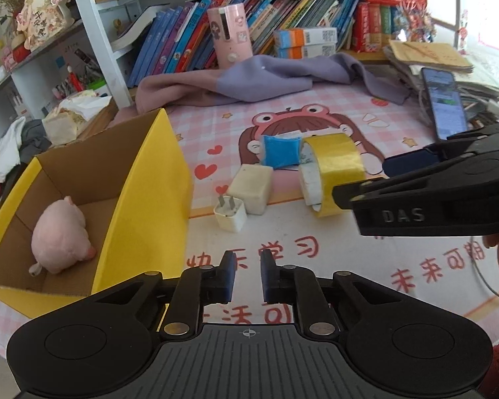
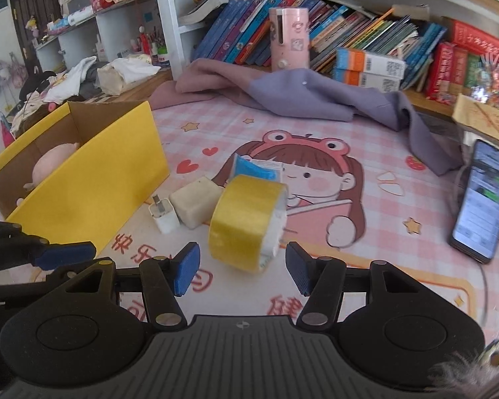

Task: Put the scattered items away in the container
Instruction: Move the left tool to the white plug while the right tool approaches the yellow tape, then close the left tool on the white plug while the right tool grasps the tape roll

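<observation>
Left gripper (image 1: 247, 274): blue-padded fingers (image 1: 228, 274) held a narrow gap apart, nothing between them, hovering over the near part of the tabletop (image 1: 349, 266), which carries a pink checked cartoon-girl mat.

Right gripper (image 2: 243, 271): fingers (image 2: 187, 267) spread wide, empty. The roll of yellow adhesive tape (image 2: 246, 221) stands on edge just beyond the gap, not touched by either pad. In the left wrist view the same gripper (image 1: 366, 179) enters from the right, its near fingertip close beside the tape roll (image 1: 332, 169); contact cannot be told there.

Container: open yellow cardboard box (image 1: 143, 199) with brown inside, at the left of the tabletop. A pink plush pig (image 1: 61, 234) lies on its floor; from the right wrist view only the pig's back (image 2: 55, 163) shows above the box wall (image 2: 93, 179).

Items on the mat, right of the box:
- white two-prong plug charger (image 1: 230, 214), prongs up, nearest the box corner;
- cream rectangular block (image 1: 252, 184), touching the charger on its far-right side;
- small blue packet (image 1: 281, 151), standing just behind the block and against the tape roll;
- tape roll, rightmost of the group.

Far side: crumpled pink and lilac cloth (image 1: 249, 83), pink cylindrical holder (image 1: 229, 35) in front of a row of books (image 1: 183, 33). A smartphone (image 2: 484, 204) with its screen lit leans at the right edge.
</observation>
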`<action>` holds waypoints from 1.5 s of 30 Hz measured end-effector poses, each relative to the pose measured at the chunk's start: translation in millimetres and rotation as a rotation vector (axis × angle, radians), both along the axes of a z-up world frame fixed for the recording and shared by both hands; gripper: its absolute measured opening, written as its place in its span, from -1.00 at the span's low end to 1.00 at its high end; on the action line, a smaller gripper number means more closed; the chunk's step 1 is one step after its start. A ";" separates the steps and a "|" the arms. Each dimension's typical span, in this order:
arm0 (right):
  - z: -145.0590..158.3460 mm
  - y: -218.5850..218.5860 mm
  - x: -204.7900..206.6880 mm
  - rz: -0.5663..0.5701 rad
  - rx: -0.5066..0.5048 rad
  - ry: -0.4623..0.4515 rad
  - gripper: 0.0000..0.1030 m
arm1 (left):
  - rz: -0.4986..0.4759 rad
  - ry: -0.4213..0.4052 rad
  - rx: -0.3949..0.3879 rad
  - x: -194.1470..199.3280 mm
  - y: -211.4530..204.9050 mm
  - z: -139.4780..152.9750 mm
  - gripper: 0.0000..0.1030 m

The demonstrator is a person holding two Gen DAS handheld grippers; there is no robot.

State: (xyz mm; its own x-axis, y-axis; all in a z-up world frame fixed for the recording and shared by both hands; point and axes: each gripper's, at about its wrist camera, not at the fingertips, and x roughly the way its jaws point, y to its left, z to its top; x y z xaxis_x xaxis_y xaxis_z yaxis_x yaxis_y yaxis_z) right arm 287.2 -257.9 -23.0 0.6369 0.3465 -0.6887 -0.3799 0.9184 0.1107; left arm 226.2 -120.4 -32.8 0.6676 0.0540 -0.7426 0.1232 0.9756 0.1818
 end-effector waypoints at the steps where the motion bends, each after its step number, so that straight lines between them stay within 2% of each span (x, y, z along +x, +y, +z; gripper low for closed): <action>1: -1.9 1.5 5.0 0.006 0.005 0.005 0.08 | 0.006 0.007 0.009 2.9 -1.1 -1.2 -0.68; 3: -6.0 3.2 14.7 0.019 0.020 0.019 0.08 | 0.012 0.023 0.028 8.8 -3.6 -3.5 -0.56; 5: -9.8 3.4 24.3 0.022 0.034 0.033 0.08 | 0.011 0.044 0.046 14.8 -6.5 -6.3 -0.56; 7: -12.8 2.6 32.6 0.021 0.042 0.040 0.05 | 0.015 0.055 0.062 20.0 -9.5 -8.3 -0.43; 10: -13.2 -3.6 37.2 0.049 0.086 0.050 -0.22 | 0.032 0.055 0.063 27.4 -11.2 -8.5 -0.29; 13: -11.6 -15.4 33.6 0.056 0.079 0.050 -0.23 | 0.054 0.048 0.051 36.2 -12.0 -8.4 -0.10; 16: -6.9 -31.9 26.6 0.053 0.071 0.035 -0.23 | 0.060 0.036 0.049 46.1 -16.0 -12.3 -0.06; 21: -0.9 -46.7 11.6 0.073 -0.006 -0.028 -0.24 | 0.082 0.031 0.060 66.8 -21.8 -25.7 -0.05; 25: -2.0 -55.2 7.7 0.078 -0.050 -0.051 -0.25 | 0.154 0.027 0.086 81.7 -19.0 -36.7 -0.06; 31: -3.3 -59.6 4.5 0.090 -0.119 -0.082 -0.27 | 0.229 0.052 0.065 96.7 -2.1 -49.1 -0.06; 35: -6.7 -61.7 5.8 0.106 -0.138 -0.066 -0.39 | 0.229 0.038 0.047 99.2 -0.4 -52.8 -0.09; 39: -9.4 -59.9 5.6 0.130 -0.140 -0.049 -0.43 | 0.206 0.029 0.030 98.9 -3.3 -54.5 -0.36; 45: -14.0 -55.1 4.4 0.162 -0.142 -0.007 -0.49 | 0.167 0.045 -0.006 90.8 -7.2 -50.3 -0.38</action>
